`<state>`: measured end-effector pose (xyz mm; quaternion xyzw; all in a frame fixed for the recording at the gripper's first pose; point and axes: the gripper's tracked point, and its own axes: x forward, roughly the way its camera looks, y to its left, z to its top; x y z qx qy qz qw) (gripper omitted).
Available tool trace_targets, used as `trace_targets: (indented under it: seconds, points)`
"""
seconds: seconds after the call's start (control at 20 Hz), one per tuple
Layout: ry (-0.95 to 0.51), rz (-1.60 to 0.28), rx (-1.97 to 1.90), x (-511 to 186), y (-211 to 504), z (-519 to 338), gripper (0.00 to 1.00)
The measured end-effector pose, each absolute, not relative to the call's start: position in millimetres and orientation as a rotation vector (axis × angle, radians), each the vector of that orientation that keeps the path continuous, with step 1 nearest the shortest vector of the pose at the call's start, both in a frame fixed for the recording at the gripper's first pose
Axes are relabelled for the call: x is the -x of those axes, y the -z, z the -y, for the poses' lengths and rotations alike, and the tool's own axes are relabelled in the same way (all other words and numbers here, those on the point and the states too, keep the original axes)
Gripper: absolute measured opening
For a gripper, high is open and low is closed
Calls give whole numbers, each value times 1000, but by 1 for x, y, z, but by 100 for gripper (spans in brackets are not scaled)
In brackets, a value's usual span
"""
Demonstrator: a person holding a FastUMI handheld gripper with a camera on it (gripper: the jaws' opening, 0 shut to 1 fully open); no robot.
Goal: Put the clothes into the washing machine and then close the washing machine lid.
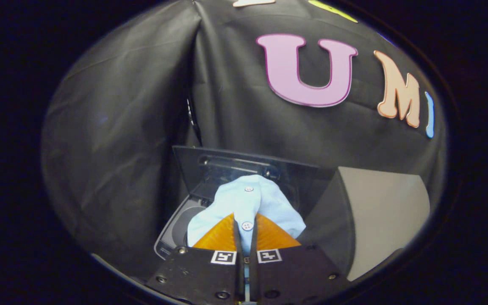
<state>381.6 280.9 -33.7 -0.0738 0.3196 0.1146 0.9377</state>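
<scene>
Gripper view: our tongs (246, 231) pinch the shirt (248, 203) over the open washer (176, 228); we lower well inside before releasing.

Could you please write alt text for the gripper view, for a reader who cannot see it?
The gripper is shut on a light blue buttoned shirt, holding it above the open washing machine. The machine's dark lid stands raised behind the shirt, against the booth's black cloth wall.
</scene>
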Motion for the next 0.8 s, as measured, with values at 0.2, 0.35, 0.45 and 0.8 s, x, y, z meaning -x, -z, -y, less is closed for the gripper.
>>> trace_targets:
  seconds: [0.2, 0.35, 0.45, 0.8]
  points:
    - [-142, -698, 66, -387, 79, -293, 5]
    - [-67, -753, -72, -386, 118, -302, 6]
    - [-73, -801, -128, -380, 146, -307, 6]
    - [-103, -831, -87, -382, 173, -313, 8]
